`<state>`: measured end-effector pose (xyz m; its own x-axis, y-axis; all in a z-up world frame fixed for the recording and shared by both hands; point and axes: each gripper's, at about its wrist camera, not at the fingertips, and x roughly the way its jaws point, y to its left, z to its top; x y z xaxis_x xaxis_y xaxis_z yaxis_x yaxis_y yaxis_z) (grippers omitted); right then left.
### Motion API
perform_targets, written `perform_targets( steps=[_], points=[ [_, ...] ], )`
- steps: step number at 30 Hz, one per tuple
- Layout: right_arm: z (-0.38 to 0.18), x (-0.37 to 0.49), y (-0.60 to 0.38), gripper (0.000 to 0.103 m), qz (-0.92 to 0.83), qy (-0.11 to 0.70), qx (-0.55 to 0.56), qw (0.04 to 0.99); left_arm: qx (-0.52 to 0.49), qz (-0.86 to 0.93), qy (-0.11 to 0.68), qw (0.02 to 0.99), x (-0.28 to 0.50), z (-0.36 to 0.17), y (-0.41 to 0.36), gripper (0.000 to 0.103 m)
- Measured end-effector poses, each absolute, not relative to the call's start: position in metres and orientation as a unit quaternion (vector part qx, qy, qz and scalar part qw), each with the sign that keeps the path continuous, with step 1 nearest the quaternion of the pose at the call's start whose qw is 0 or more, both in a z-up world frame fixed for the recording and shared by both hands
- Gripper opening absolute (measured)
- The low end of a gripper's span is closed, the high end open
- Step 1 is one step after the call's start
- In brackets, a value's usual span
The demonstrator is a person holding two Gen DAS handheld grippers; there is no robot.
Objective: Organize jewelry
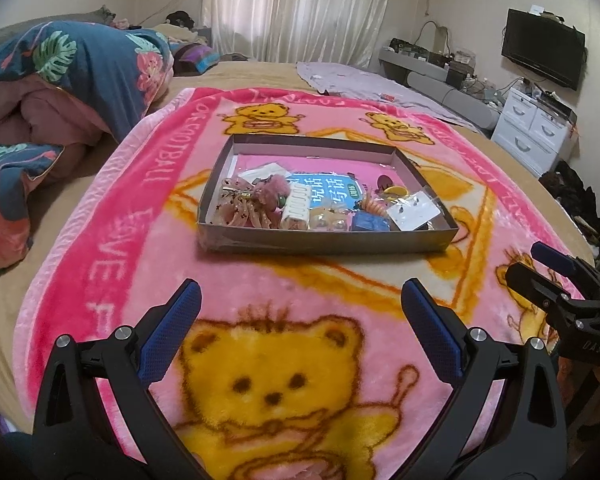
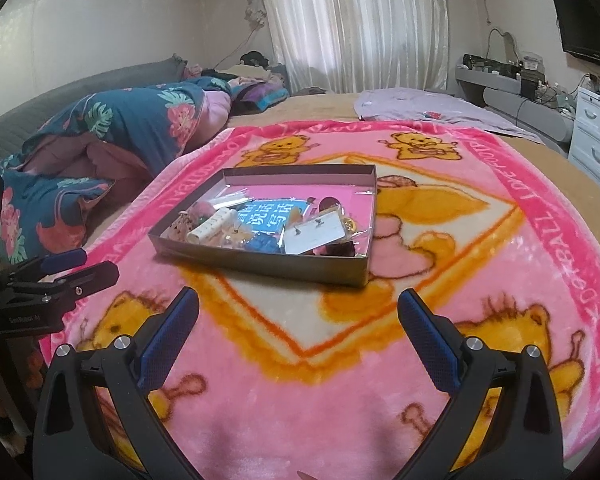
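Spread across a bed, a pink fleece blanket (image 1: 112,240) printed with yellow bears serves as the work surface, with a rumpled floral quilt (image 1: 80,64) at the far left, white curtains (image 1: 300,8) at the far wall and a dark television (image 1: 542,46) mounted at the right above a white dresser (image 1: 532,128). Near the middle of the blanket sits a shallow grey cardboard tray (image 1: 324,240), and inside it the jewelry is heaped along the near edge: a sheer pink bow hair clip (image 1: 240,204) at the left, a white hair claw (image 1: 298,208) just beside it, pearl-like pieces (image 1: 332,220), a blue box (image 1: 370,222), and a card of earrings (image 1: 414,210) at the right. The left gripper (image 1: 300,320) hovers above the blanket on the near side of the tray, its blue-padded tongs spread wide and empty. The right gripper (image 2: 298,322) hangs likewise near the tray, tongs wide apart, holding nothing; it also appears at the right edge of the left wrist view.
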<state>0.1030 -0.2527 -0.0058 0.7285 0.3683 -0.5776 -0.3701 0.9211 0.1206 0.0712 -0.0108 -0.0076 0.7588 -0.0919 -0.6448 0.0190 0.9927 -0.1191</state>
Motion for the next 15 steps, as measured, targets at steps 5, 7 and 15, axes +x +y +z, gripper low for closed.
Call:
perform_targets(
  steps=[5, 7, 15],
  points=[
    [-0.0069, 0.1032, -0.252, 0.099, 0.197, 0.312, 0.0, 0.929, -0.051, -0.029, 0.344, 0.937, 0.071, -0.0074, -0.0107, 0.094],
    [-0.0076, 0.1031, -0.2515, 0.099, 0.196, 0.313, 0.001, 0.929, -0.05, -0.028, 0.343, 0.937, 0.0707, -0.0075, -0.0102, 0.094],
    [-0.0079, 0.1036, -0.2517, 0.099, 0.196, 0.313, 0.001, 0.929, -0.051, -0.028, 0.345, 0.937, 0.071, -0.0068, -0.0099, 0.094]
  ],
)
